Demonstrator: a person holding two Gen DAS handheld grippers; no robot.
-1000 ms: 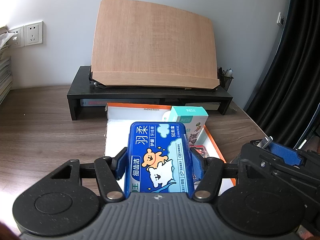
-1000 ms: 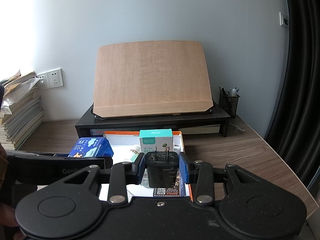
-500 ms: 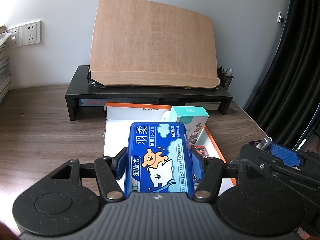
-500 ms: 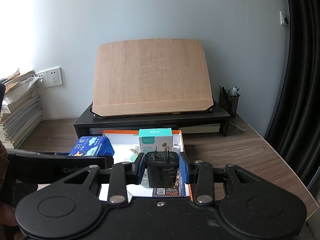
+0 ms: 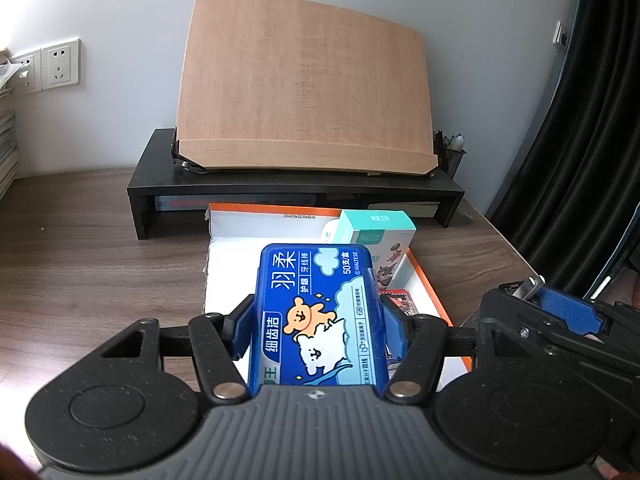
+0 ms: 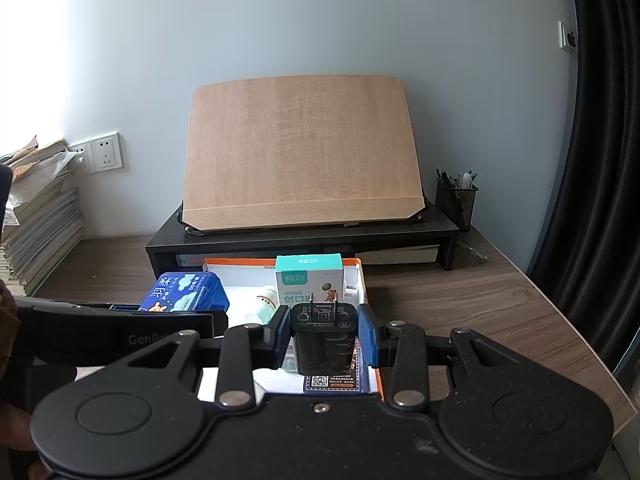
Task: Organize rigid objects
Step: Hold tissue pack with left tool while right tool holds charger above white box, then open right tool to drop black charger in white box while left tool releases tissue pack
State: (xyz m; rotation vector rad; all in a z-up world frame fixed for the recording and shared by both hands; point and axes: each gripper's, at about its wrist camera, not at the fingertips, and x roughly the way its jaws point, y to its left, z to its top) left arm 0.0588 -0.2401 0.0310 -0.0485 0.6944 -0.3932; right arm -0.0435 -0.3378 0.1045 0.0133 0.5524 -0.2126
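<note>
My left gripper [image 5: 319, 326] is shut on a blue floss-pick box [image 5: 316, 304] with a bear and cloud print. It holds the box flat, above the left half of an orange-rimmed white carton tray [image 5: 272, 211]. My right gripper [image 6: 323, 336] is shut on a black plug charger [image 6: 323, 346], prongs pointing away, over the tray's right side [image 6: 362, 280]. In the tray stand a teal-and-white carton [image 6: 310, 280] and a small white bottle [image 6: 266, 300]. A dark blue printed packet [image 6: 328, 382] lies at the tray's near end. Each gripper shows at the edge of the other's view.
Behind the tray a black desk riser [image 5: 296, 188] carries a tilted wooden board [image 5: 304, 88]. A mesh pen holder [image 6: 456, 200] stands at the back right and a paper stack [image 6: 36, 216] at the left. A black curtain [image 6: 600, 160] hangs beyond the desk's right edge.
</note>
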